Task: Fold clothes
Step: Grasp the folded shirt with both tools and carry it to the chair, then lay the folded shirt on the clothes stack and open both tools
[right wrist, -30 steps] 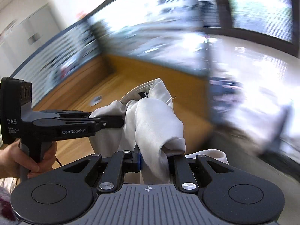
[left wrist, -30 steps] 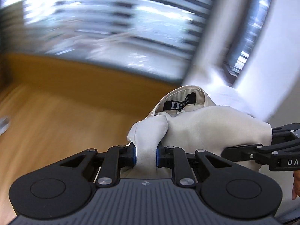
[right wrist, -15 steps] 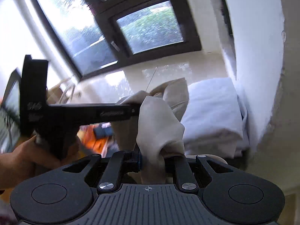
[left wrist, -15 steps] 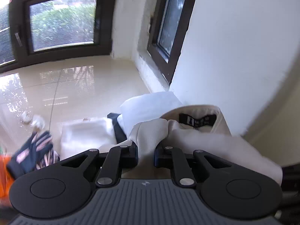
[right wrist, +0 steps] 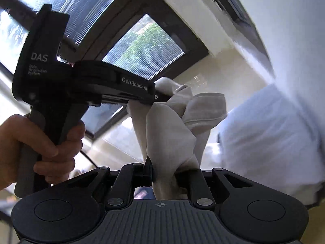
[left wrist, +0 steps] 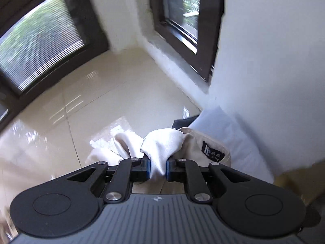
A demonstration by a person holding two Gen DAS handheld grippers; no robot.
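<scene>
Both grippers are clenched on one beige garment (left wrist: 195, 148), carried in the air over a glossy tiled floor (left wrist: 113, 101). In the left wrist view the left gripper (left wrist: 158, 167) pinches a bunched fold at 6 o'clock, and the collar with its dark label (left wrist: 213, 152) lies just to the right at 4 o'clock. In the right wrist view the right gripper (right wrist: 162, 174) holds another bunch of the same cloth, which rises toward the centre. The left gripper reaches in from 9 o'clock, its tip buried in the fabric, with a hand (right wrist: 38, 148) on its handle.

As for progress, the garment looks gathered into a compact bundle rather than spread out, so its folding is probably finished and only setting it down remains. A white folded pile (left wrist: 229, 134) sits on the floor against the wall at 3 o'clock, just beyond the bundle, and that seems the likely place for it. A dark item (left wrist: 182, 122) peeks out beside the pile.

No basket, box or other container is visible, so nothing can be said of contents.
</scene>
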